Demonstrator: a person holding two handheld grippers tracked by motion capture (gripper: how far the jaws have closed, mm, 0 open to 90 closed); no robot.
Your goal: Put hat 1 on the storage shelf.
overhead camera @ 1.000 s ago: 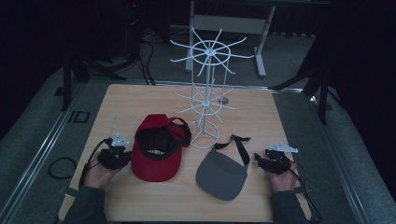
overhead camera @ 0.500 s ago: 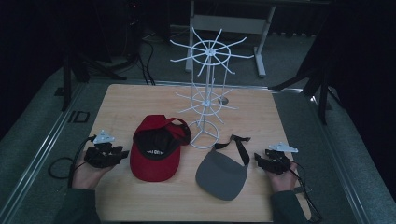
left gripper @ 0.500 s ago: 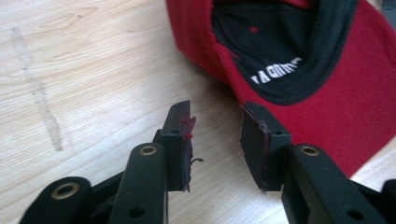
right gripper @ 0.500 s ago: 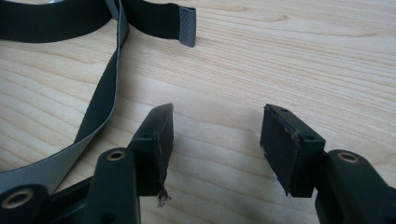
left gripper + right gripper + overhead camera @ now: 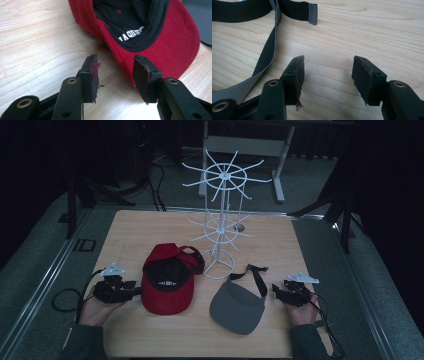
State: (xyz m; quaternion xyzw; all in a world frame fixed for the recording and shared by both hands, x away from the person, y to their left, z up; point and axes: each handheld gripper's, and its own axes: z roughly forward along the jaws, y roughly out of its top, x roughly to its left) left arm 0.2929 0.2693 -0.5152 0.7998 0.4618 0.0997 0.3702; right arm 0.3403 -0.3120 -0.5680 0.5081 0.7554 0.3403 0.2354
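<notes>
The red cap (image 5: pixel 167 282) lies crown-down on the table (image 5: pixel 280 245), just beside the left gripper (image 5: pixel 116 75), whose jaws have just been opening and hold nothing; the right gripper (image 5: pixel 328 75) is likewise open. The cap is judged light and soft; grip the stiffer brim edge

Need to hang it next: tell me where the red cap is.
In the high view the red cap lies upside down on the table's left half, between the left gripper and the grey visor.

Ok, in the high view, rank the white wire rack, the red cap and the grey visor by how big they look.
1. White wire rack, the largest: tallest and widest.
2. Red cap.
3. Grey visor, strap left out.
The cap and the visor look close in size; the cap seems slightly larger, but I would not rank them firmly.
</notes>
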